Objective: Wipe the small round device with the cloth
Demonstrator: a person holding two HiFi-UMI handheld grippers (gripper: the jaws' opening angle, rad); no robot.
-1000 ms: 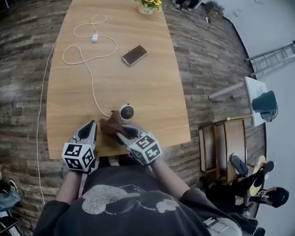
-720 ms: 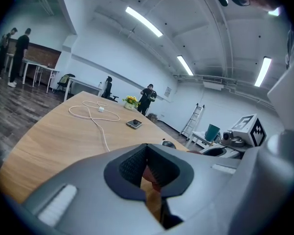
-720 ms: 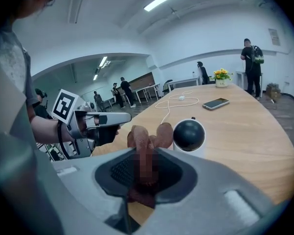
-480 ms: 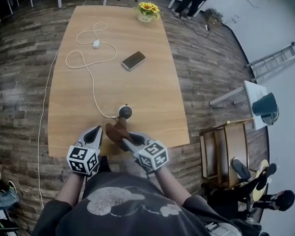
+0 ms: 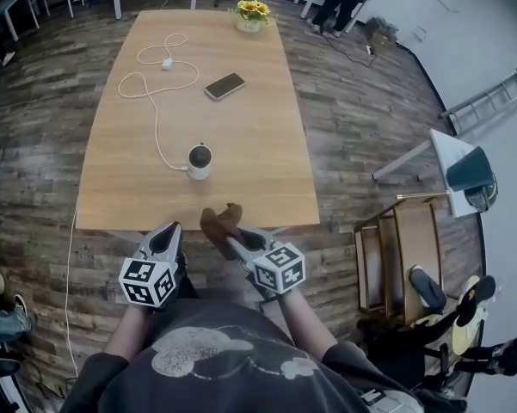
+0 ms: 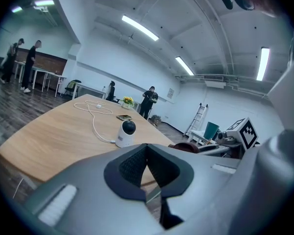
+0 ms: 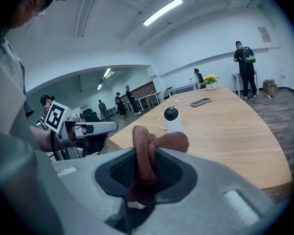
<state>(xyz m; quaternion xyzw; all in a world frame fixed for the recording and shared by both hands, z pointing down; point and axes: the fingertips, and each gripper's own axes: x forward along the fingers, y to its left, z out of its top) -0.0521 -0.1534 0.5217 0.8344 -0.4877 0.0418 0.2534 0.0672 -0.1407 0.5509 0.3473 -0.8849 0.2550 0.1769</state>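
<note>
The small round device (image 5: 200, 160), white with a black dome, stands upright on the wooden table (image 5: 267, 170), near its front edge, with a white cable plugged into it. It also shows in the left gripper view (image 6: 125, 132) and the right gripper view (image 7: 172, 119). My right gripper (image 5: 232, 241) is shut on a brown cloth (image 5: 221, 221), held in the air just off the table's front edge and apart from the device. The cloth (image 7: 146, 153) sticks up bunched between the jaws. My left gripper (image 5: 168, 233) hovers beside it, shut and holding nothing.
A white cable (image 5: 155, 101) loops across the far left of the table. A phone (image 5: 224, 85) lies further back and a pot of yellow flowers (image 5: 251, 14) stands at the far end. A side table, shelf and ladder (image 5: 486, 101) stand on the right. People stand in the background.
Both grippers have drawn back from the device toward me, past the table's front edge. The cloth, which was against the device, is now clear of it.
</note>
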